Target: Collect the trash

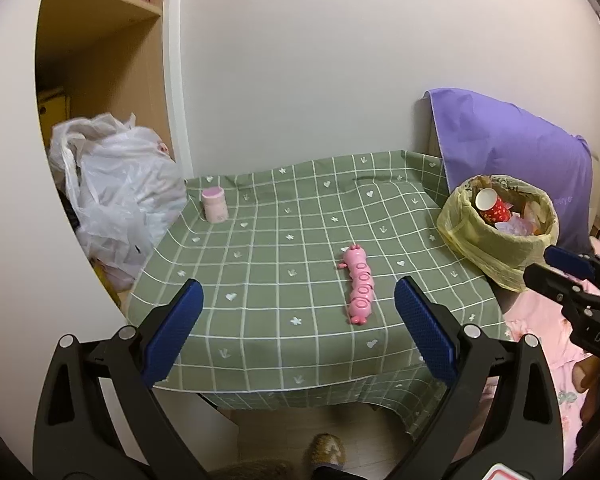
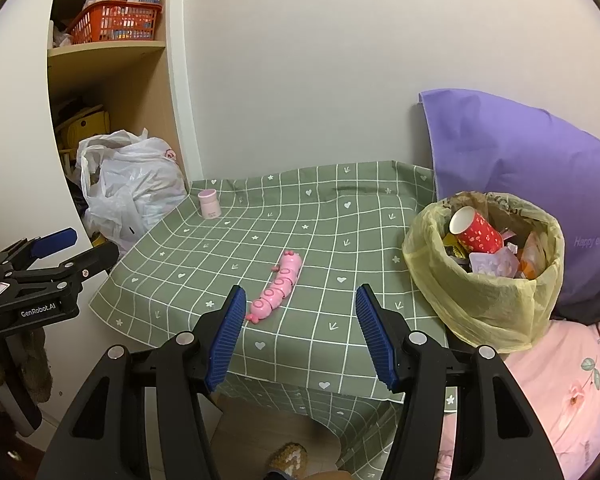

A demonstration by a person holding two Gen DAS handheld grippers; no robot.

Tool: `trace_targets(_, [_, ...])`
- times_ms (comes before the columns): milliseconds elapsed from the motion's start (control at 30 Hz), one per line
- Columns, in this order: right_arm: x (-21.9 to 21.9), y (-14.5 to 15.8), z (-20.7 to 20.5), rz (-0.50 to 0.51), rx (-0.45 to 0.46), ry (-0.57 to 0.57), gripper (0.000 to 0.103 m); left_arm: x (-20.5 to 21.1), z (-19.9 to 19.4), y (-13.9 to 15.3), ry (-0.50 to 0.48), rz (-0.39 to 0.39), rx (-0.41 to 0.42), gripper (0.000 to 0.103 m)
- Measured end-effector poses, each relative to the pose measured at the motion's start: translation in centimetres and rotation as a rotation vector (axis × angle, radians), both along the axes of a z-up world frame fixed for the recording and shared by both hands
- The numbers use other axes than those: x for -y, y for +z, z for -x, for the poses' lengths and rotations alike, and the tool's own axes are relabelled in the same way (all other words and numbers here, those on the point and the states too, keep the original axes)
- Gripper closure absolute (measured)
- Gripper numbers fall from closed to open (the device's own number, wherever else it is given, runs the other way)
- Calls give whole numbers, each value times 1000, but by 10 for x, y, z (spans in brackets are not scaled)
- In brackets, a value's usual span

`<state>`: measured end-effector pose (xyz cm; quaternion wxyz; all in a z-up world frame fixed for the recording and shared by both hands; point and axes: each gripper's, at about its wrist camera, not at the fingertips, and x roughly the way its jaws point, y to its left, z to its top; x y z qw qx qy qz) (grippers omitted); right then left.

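Here the lined bin (image 2: 484,300) holds a red cup (image 2: 476,232) and wrappers; both claws (image 1: 298,316) (image 2: 300,332) gape empty.

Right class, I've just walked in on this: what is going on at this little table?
A person holds two grippers over a green checked tablecloth; the left gripper and right gripper are both open and empty. A pink caterpillar toy and a small pink jar sit on the cloth. The yellow-lined bin already holds a red paper cup and wrappers.
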<state>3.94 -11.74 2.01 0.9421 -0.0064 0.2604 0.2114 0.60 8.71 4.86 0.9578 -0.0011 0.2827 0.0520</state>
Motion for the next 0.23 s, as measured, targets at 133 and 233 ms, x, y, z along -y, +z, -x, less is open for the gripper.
trace_targets(133, [8, -6, -8, -7, -24, -13, 49, -11, -21, -10, -34, 158, -50, 11])
trace_targets(233, [12, -11, -21, 12, -39, -41, 49, -18, -56, -22, -27, 222, -57, 11])
